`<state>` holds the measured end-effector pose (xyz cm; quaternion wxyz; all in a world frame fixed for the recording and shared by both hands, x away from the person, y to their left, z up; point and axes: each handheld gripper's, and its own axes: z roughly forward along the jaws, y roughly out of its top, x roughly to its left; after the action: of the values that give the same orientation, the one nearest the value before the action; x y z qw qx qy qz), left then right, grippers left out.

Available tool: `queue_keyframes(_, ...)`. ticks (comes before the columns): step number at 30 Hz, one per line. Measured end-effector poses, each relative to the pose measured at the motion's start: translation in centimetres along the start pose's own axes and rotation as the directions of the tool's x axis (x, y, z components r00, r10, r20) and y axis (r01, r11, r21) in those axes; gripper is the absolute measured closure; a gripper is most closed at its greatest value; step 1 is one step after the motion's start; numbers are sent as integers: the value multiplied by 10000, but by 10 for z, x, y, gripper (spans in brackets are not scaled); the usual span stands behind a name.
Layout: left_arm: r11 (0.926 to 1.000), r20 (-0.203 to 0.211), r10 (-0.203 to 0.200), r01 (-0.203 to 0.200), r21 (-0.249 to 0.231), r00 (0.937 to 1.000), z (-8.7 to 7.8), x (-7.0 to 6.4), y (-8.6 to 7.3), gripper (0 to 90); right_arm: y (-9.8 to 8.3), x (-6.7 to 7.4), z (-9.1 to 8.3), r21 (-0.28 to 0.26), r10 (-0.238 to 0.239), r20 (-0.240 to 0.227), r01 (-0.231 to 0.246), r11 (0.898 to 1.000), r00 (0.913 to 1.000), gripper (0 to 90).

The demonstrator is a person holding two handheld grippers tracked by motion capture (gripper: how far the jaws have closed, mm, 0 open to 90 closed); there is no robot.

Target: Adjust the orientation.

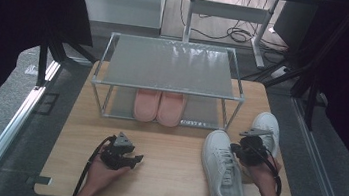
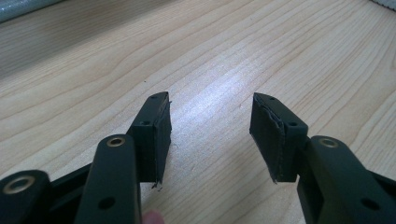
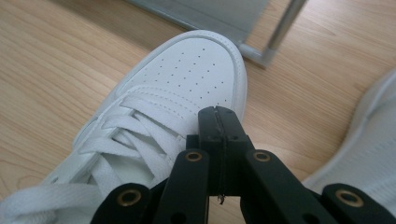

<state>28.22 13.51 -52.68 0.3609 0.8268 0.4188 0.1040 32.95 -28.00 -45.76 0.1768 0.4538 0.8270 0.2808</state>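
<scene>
A white lace-up sneaker point(image 1: 221, 170) point(image 3: 187, 74) lies on the wooden table point(image 1: 167, 178), toe toward the rack. A second white sneaker point(image 1: 266, 125) point(image 3: 369, 149) lies to its right. My right gripper point(image 1: 233, 148) point(image 3: 219, 112) is shut, pads pressed together with nothing between them, its tips just over the near sneaker's right edge beside the laces. My left gripper point(image 1: 134, 159) point(image 2: 210, 126) rests low over bare tabletop point(image 2: 233, 56) at the front left, jaws open and empty.
A metal two-tier shoe rack point(image 1: 170, 67) stands at the back of the table, one corner post point(image 3: 280, 28) close to the sneaker's toe. A pair of pink slippers point(image 1: 158, 107) sits on its lower shelf. Cables lie on the floor beyond.
</scene>
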Motion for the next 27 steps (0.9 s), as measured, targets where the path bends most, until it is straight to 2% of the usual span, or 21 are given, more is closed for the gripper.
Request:
queue_keyframes(16, 10000, 13, 51, -51, 46, 10000, 0, 1, 0, 491, 18, 27, 16, -190, -475, -926, 459, 9988, 9946, 900)
queue_keyframes(27, 10000, -4, 62, -62, 65, 10000, 0, 1, 0, 491, 28, 42, 24, -310, -839, -1513, 801, 9963, 9849, 900)
